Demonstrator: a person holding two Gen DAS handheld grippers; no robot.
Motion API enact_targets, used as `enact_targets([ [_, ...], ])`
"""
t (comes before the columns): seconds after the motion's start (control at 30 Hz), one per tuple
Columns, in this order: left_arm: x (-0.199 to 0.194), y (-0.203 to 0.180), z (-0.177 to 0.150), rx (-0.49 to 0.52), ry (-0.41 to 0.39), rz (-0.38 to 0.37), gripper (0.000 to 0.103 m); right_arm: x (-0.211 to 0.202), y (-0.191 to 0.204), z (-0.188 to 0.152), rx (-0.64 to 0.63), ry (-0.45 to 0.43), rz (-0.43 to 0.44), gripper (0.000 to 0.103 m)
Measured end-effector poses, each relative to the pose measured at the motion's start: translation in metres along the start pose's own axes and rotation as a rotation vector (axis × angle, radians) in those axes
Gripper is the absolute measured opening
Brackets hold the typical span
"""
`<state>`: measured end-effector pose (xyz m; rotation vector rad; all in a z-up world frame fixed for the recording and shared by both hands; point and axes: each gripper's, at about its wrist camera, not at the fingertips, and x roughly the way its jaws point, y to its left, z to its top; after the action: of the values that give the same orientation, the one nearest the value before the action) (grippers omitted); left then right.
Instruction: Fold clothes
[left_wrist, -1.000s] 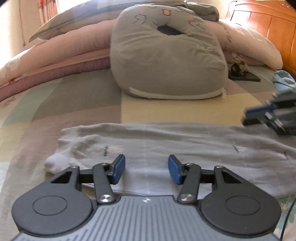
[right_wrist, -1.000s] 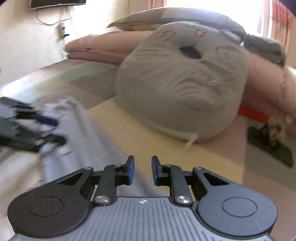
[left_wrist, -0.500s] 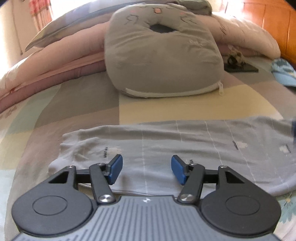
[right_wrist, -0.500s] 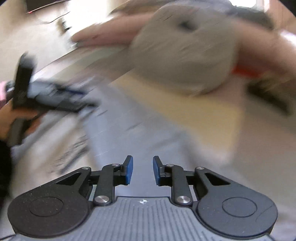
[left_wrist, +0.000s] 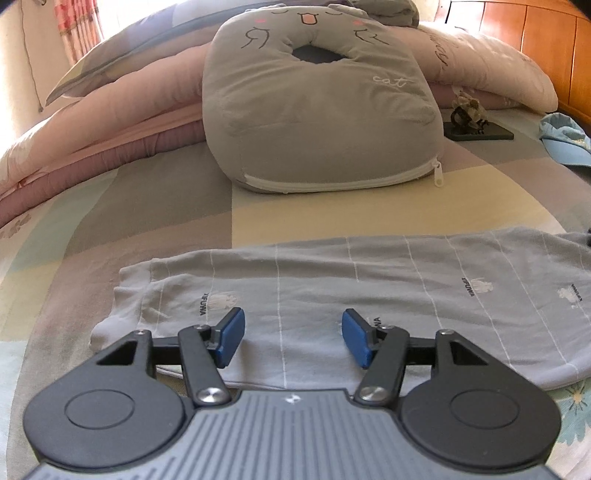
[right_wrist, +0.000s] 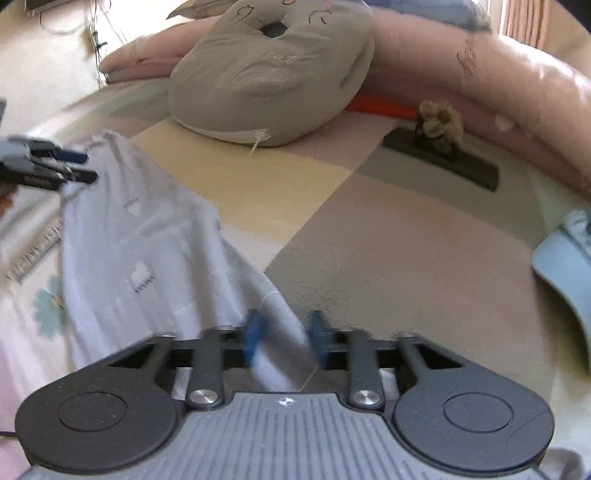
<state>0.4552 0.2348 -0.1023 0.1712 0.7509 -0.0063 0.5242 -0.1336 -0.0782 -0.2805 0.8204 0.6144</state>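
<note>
A light grey garment (left_wrist: 369, 291) with thin white lines and small prints lies flat across the bed, folded into a long strip. My left gripper (left_wrist: 291, 338) is open and empty, low over the garment's near edge toward its left end. In the right wrist view the same garment (right_wrist: 147, 240) stretches away to the left. My right gripper (right_wrist: 284, 339) is open, with the garment's near corner lying between its blurred fingers. The left gripper also shows in the right wrist view (right_wrist: 55, 166) at the garment's far end.
A big grey cat cushion (left_wrist: 317, 103) and pink bedding (left_wrist: 110, 125) lie behind the garment. A dark stand with a small figure (left_wrist: 476, 125) and a light blue cap (left_wrist: 565, 144) sit to the right. A wooden headboard (left_wrist: 535, 40) is at the far right.
The right gripper swung from facing the cushion down to the garment's right end, and its jaws opened wider around the corner. The left gripper stayed open over the left end.
</note>
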Motion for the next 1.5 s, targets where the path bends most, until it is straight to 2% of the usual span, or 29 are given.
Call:
enact_targets([
  [0.1, -0.002, -0.001, 0.001, 0.007, 0.000, -0.004, 0.060, -0.005, -0.004, 0.004, 0.041, -0.052, -0.102, 0.004],
  [0.17, -0.003, -0.001, 0.001, 0.012, -0.002, -0.005, 0.060, -0.006, -0.011, 0.007, 0.123, -0.054, -0.118, 0.005],
  [0.23, -0.002, -0.002, 0.001, 0.018, 0.000, -0.007, 0.060, -0.012, -0.003, 0.010, 0.106, -0.067, -0.167, 0.012],
  [0.3, -0.001, -0.003, 0.000, 0.026, 0.007, -0.015, 0.062, -0.021, 0.004, 0.012, 0.112, -0.073, -0.183, 0.027],
  [0.37, 0.001, -0.004, 0.000, 0.028, 0.011, -0.008, 0.063, -0.032, 0.009, 0.011, 0.132, -0.060, -0.183, 0.028],
  [0.43, 0.001, -0.005, 0.000, 0.031, 0.009, -0.006, 0.063, -0.045, 0.012, 0.005, 0.093, -0.044, -0.228, 0.029],
  [0.57, 0.001, -0.005, 0.000, 0.031, 0.010, -0.004, 0.063, -0.068, -0.015, -0.015, 0.069, -0.001, -0.329, 0.035],
  [0.67, -0.007, -0.010, 0.002, 0.059, 0.009, 0.005, 0.063, -0.090, -0.057, -0.037, 0.167, 0.014, -0.396, 0.038],
  [0.73, -0.017, -0.016, 0.007, 0.072, -0.010, 0.000, 0.063, -0.107, -0.086, -0.056, 0.278, 0.001, -0.381, 0.039],
  [0.8, -0.026, -0.026, 0.011, 0.073, -0.010, -0.007, 0.063, -0.120, -0.107, -0.074, 0.335, -0.017, -0.352, 0.040],
  [1.07, -0.052, -0.098, 0.017, 0.156, 0.006, -0.057, 0.063, -0.111, -0.148, -0.100, 0.172, -0.017, -0.306, 0.048],
  [1.13, -0.054, -0.109, 0.020, 0.155, 0.016, -0.078, 0.063, -0.102, -0.158, -0.103, 0.155, 0.009, -0.249, 0.051],
  [1.17, -0.055, -0.114, 0.021, 0.150, 0.023, -0.086, 0.063, -0.097, -0.163, -0.105, 0.153, 0.025, -0.212, 0.050],
  [1.2, -0.053, -0.119, 0.023, 0.148, 0.028, -0.088, 0.063, -0.093, -0.166, -0.107, 0.146, 0.044, -0.179, 0.036],
  [1.27, -0.050, -0.129, 0.024, 0.150, 0.041, -0.086, 0.063, -0.093, -0.162, -0.111, 0.109, 0.035, -0.178, 0.002],
  [1.37, -0.041, -0.140, 0.024, 0.158, 0.066, -0.073, 0.063, -0.103, -0.165, -0.117, 0.168, -0.028, -0.228, 0.002],
  [1.5, -0.034, -0.151, 0.016, 0.190, 0.104, -0.069, 0.063, -0.109, -0.170, -0.117, 0.218, -0.043, -0.273, 0.006],
])
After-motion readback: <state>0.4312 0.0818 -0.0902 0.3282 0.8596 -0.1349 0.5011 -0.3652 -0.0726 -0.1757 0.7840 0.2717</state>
